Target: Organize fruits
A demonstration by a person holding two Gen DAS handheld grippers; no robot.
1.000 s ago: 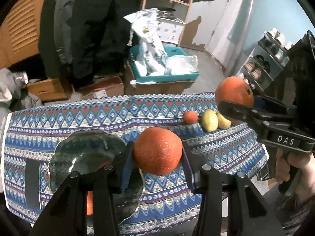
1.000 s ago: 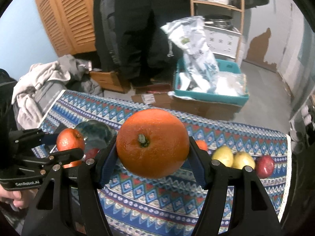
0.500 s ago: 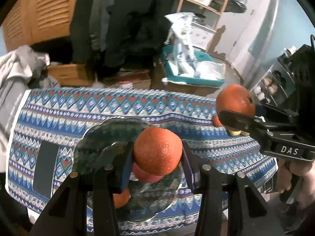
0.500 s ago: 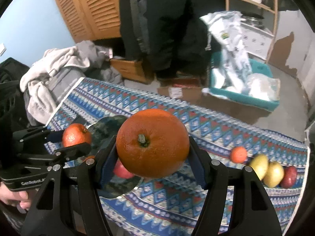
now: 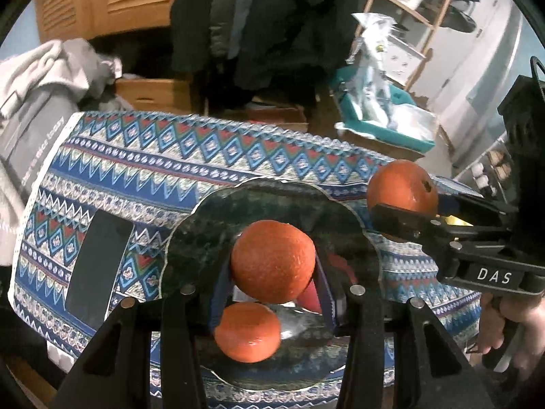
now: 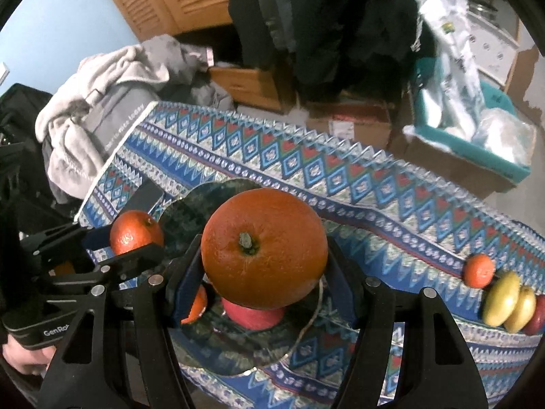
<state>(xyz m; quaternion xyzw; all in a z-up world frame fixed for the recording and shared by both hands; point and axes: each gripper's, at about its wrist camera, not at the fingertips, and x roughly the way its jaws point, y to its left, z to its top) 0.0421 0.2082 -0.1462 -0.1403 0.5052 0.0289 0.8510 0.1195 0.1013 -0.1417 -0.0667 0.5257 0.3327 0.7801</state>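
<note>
Both grippers have dropped toward the dark glass plate [image 5: 190, 238] since earlier. Left gripper [image 5: 272, 272], lettered "GenRo…" and cut off, clamps a small orange [image 5: 272, 260]; right gripper [image 6: 264, 266], marked "DAS", clamps a large orange [image 6: 264, 250]. Fruit on the plate sits half hidden beneath them.

A plate [image 6: 190, 211] sat on the counter [image 6: 374, 184], two fruits [image 5: 247, 332] lay in the plate, a flat phone [image 5: 97, 266] lay left of the plate, four more fruits [image 6: 502, 298] sat in a row far right on the counter, boxes [image 6: 347, 121] stood behind the counter.
</note>
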